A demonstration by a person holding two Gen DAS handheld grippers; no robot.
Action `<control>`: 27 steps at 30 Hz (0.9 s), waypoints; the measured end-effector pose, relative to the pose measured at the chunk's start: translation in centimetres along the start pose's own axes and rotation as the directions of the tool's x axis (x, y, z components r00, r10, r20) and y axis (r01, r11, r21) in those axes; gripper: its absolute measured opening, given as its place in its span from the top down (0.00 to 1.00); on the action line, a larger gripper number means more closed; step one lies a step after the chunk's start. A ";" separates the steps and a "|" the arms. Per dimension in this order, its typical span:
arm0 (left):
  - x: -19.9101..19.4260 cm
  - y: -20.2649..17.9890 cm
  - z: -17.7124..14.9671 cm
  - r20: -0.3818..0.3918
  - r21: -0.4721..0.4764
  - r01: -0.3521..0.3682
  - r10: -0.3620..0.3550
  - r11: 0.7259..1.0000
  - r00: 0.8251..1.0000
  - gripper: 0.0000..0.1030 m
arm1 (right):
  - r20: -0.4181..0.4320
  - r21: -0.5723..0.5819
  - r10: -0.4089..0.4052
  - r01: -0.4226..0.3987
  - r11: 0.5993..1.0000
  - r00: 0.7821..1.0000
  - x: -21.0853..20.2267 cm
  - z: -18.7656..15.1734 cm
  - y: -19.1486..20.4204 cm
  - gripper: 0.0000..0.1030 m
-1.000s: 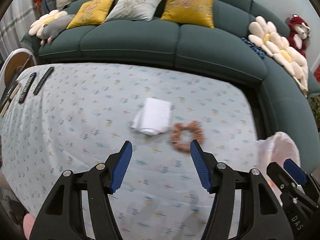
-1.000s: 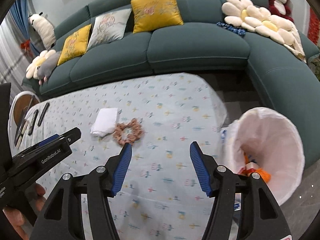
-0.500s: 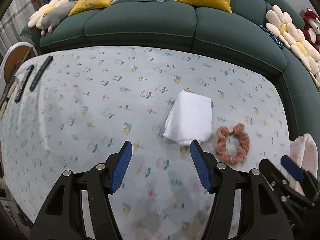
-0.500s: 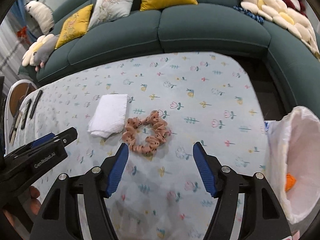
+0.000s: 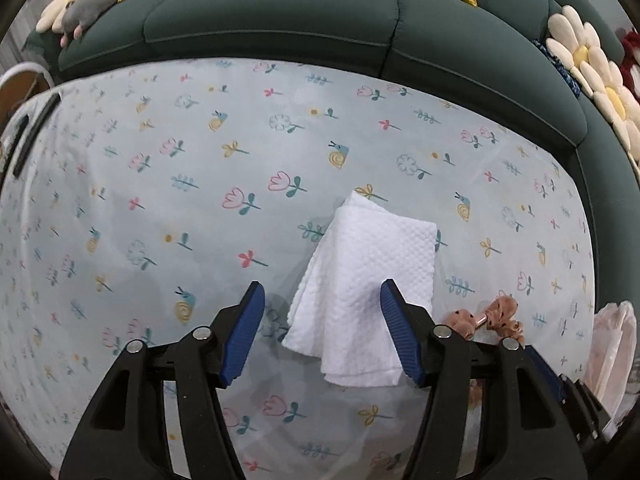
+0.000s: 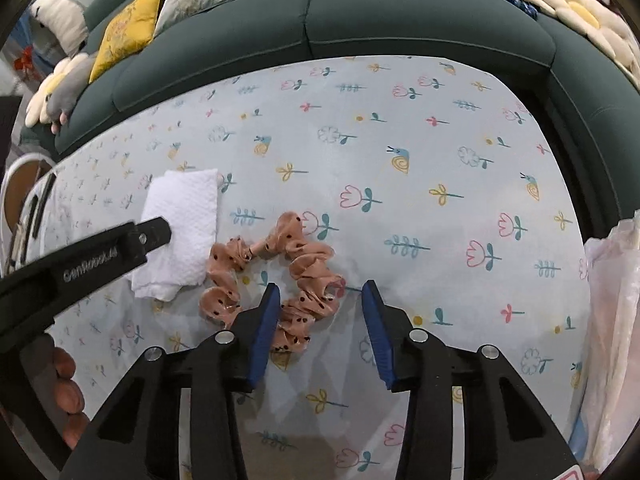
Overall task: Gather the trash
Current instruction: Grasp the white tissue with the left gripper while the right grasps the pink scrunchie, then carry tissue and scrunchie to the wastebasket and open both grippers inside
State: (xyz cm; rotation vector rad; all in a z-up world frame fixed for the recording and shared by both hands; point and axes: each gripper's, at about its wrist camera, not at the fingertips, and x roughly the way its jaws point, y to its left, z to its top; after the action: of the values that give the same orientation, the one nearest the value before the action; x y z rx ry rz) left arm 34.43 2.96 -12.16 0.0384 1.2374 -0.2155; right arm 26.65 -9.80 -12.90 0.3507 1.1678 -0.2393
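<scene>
A folded white paper towel [image 5: 360, 280] lies on the flower-print tablecloth [image 5: 160, 200]. My left gripper [image 5: 320, 300] hangs low over its near end. The jaws are closing, with the towel between them and the left pad still apart from it. A peach dotted scrunchie [image 6: 296, 268] lies just right of the towel [image 6: 180, 232]. My right gripper [image 6: 320, 296] is down over the scrunchie's right loop. Its jaws are closing around that loop, with a gap left at the right pad. One finger of the left gripper [image 6: 152, 236] reaches over the towel in the right wrist view.
A white-lined trash bag [image 6: 612, 320] stands open off the table's right end. A dark green sofa [image 6: 400, 12] with yellow cushions [image 6: 124, 28] curves behind the table. Remote controls [image 5: 36, 136] lie at the far left edge. A person's fingers [image 6: 66, 388] hold the left gripper.
Both grippers have come down and forward toward the table. The towel now sits between the left jaws and the scrunchie between the right jaws, which have narrowed.
</scene>
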 end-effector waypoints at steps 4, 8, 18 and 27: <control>0.0 -0.3 -0.5 -0.002 -0.002 0.047 -0.047 0.999 0.999 0.73 | 0.002 -0.031 -0.014 0.014 0.999 1.000 0.1 -0.1 0.3 0.82; -0.9 -1.0 -1.1 0.001 0.024 0.046 -0.046 0.999 0.999 0.92 | -0.018 -0.010 0.007 -0.007 1.000 1.000 -0.3 -0.4 -0.4 0.90; -8.1 -3.3 -2.2 0.087 0.067 0.088 -0.093 0.994 0.992 0.94 | 0.080 0.000 0.029 -0.029 1.000 0.996 -7.1 -1.4 -2.0 0.90; -16.5 -10.2 -4.5 0.181 0.159 0.129 -0.157 0.979 0.971 0.94 | 0.247 0.031 0.016 -0.025 0.999 0.969 -17.3 -1.5 -6.2 0.90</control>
State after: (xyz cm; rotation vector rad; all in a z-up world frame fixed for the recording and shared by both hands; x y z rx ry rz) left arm 23.28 -3.98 2.73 0.0539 1.0303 -0.4264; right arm 16.62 -14.89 1.67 0.3523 0.9153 -0.2771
